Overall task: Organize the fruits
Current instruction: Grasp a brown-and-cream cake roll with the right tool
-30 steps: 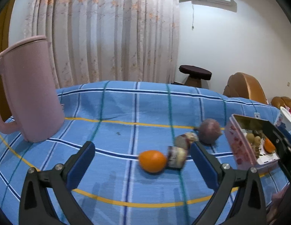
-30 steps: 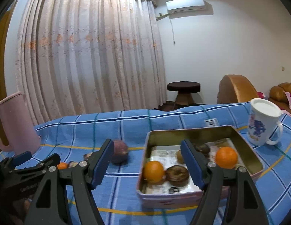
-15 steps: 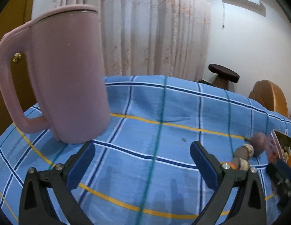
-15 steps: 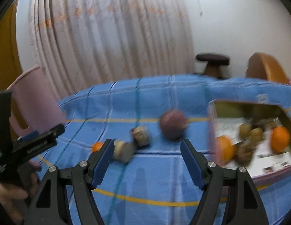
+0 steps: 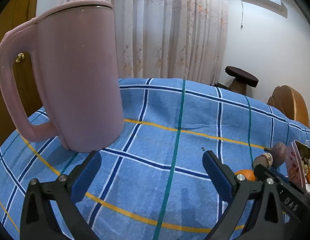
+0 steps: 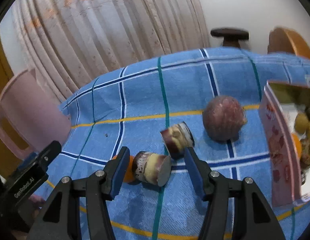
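Blue plaid tablecloth (image 5: 155,120), curtain behind.

Left wrist view: I've swung my left gripper (image 5: 151,166) off the fruit toward the pink jug (image 5: 75,76); jaws spread, nothing held. The right gripper's body at the edge reads "DAS".

Right wrist view: my right gripper (image 6: 155,160) has left the tin (image 6: 278,140), now straddling 1 brown-and-cream cut piece (image 6: 153,169), jaws spread, unclosed. Orange (image 6: 128,170), second piece (image 6: 177,136), purple fruit (image 6: 222,118) remain loose. Next pick likely. Left gripper's body reads "GenRobot.AI".

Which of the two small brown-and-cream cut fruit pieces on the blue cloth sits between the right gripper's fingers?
The nearer piece, lying beside the orange; the right gripper brackets it. The farther piece lies beyond the fingertips.
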Tool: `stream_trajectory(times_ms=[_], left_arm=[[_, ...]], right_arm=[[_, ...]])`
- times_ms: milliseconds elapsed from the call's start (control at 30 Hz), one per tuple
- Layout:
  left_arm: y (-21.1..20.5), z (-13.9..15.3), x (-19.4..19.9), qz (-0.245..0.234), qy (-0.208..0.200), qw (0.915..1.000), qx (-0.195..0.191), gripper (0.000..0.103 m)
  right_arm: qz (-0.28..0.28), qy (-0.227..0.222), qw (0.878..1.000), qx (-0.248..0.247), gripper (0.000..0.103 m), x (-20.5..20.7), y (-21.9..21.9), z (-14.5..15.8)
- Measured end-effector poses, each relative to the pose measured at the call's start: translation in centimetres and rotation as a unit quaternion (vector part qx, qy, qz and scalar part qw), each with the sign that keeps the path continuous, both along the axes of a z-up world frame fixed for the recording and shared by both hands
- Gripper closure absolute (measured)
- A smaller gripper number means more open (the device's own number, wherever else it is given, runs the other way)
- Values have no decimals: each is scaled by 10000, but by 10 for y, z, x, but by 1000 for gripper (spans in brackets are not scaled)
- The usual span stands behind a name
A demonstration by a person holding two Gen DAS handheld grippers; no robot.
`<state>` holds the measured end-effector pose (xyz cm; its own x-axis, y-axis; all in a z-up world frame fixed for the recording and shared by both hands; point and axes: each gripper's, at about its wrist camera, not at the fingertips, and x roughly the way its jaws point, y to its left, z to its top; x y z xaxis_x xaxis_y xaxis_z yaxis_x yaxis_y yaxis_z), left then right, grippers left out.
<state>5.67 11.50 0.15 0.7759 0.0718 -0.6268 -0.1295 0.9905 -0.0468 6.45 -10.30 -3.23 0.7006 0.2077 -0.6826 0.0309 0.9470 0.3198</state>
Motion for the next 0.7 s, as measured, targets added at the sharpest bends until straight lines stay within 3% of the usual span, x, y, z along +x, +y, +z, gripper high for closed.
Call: stream_trajectory(times_ms=[133, 267, 433, 700], left_arm=[[2, 1, 0, 15, 17, 10000, -87, 0], [1, 2, -1, -18, 29, 10000, -91, 0], [3, 3, -1, -35, 50, 9999, -150, 0], [1, 4, -2, -81, 59, 9998, -199, 0]], right_arm=[[2, 165, 9993, 333, 44, -3, -14, -5], [175, 116, 9996, -197, 44, -9, 3, 4], [640, 283, 9974, -154, 44, -14, 14, 5], [319, 419, 9982, 301, 44, -15, -14, -4]])
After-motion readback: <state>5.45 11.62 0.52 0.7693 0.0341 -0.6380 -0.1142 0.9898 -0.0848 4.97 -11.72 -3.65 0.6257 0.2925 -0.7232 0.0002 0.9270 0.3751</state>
